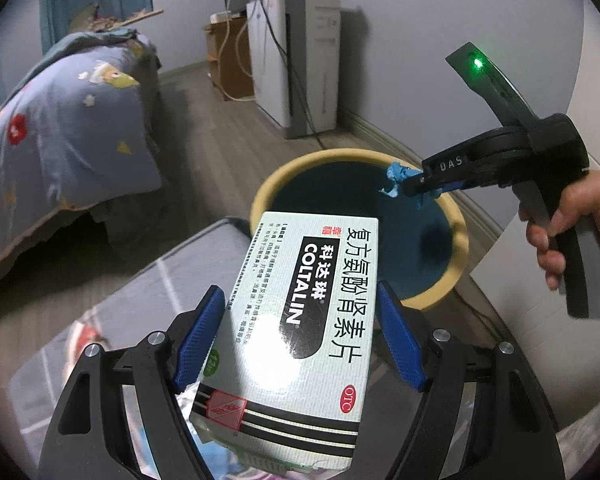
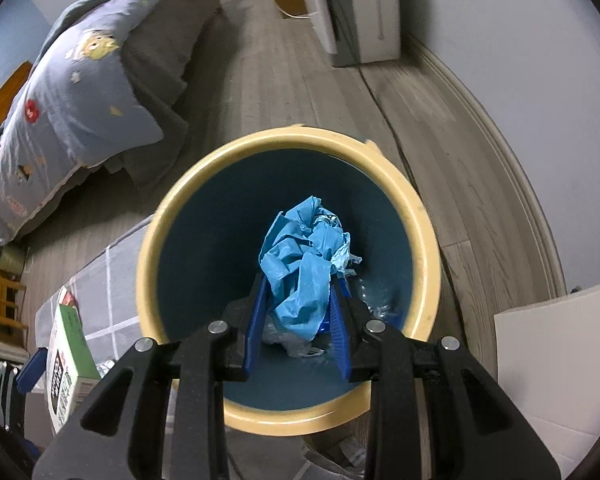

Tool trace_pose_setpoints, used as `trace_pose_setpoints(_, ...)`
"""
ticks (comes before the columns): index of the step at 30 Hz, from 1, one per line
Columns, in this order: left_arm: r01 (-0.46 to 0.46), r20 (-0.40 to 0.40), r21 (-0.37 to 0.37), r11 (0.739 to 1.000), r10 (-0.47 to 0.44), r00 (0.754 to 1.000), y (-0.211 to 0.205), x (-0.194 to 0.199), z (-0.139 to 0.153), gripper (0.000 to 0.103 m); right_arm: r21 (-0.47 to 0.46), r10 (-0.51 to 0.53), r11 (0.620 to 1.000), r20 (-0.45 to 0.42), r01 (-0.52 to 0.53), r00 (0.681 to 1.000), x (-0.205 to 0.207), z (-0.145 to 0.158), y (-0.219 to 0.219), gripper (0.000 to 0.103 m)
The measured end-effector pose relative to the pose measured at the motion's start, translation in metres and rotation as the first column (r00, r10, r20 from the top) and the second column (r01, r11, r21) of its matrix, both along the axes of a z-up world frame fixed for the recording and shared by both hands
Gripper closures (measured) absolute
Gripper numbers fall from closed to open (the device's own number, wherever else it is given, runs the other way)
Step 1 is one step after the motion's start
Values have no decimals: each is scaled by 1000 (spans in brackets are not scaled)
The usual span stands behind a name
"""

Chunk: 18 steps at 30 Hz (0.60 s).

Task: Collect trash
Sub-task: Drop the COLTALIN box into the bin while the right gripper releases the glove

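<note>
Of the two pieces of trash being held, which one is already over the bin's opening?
The crumpled blue paper in the right gripper: it hangs over the bin mouth. The white medicine box in the left gripper sits short of the rim.

Medicine box (image 1: pixel 300 320): glossy printed cardboard, bright glare patch on face. Left tool (image 1: pixel 300 332): matt black plastic arms, blue textured pads, small polished metal pins. Right tool (image 2: pixel 298 320): same matt black plastic, ribbed blue pads. Blue wad (image 2: pixel 304 264): thin crumpled paper-like sheet, matt, creased. Bin (image 2: pixel 416 216): smooth plastic, cream rim, dark teal inner wall with dull sheen. Floor (image 2: pixel 300 80): grey wood-grain boards, matt. Bed quilt (image 1: pixel 60 128): soft printed cloth, wrinkled.
</note>
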<state>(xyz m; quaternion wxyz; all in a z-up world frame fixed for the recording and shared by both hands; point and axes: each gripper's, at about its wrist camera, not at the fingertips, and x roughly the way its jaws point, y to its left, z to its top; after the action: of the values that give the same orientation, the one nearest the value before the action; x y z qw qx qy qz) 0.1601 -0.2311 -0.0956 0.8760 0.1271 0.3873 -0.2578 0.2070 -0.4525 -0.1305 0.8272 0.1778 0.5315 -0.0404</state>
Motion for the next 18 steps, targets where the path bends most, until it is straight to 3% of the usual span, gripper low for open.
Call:
trace_pose_setpoints(6, 9, -42, 35, 999, -7, 999, -25, 25, -17, 26, 28, -22, 999, -12, 22, 1000, 1, -9, -7, 74)
trace_pose_setpoints(14, 19, -26, 92, 996, -16, 1000, -52, 54, -26, 26, 32, -39, 999, -3, 39, 999, 3, -12, -9, 74)
trace_pose_setpoints(18, 15, 0, 125, 992, -15, 1000, -58, 60, -27, 14, 45, -38, 998, -2, 39, 999, 5, -13, -10, 73)
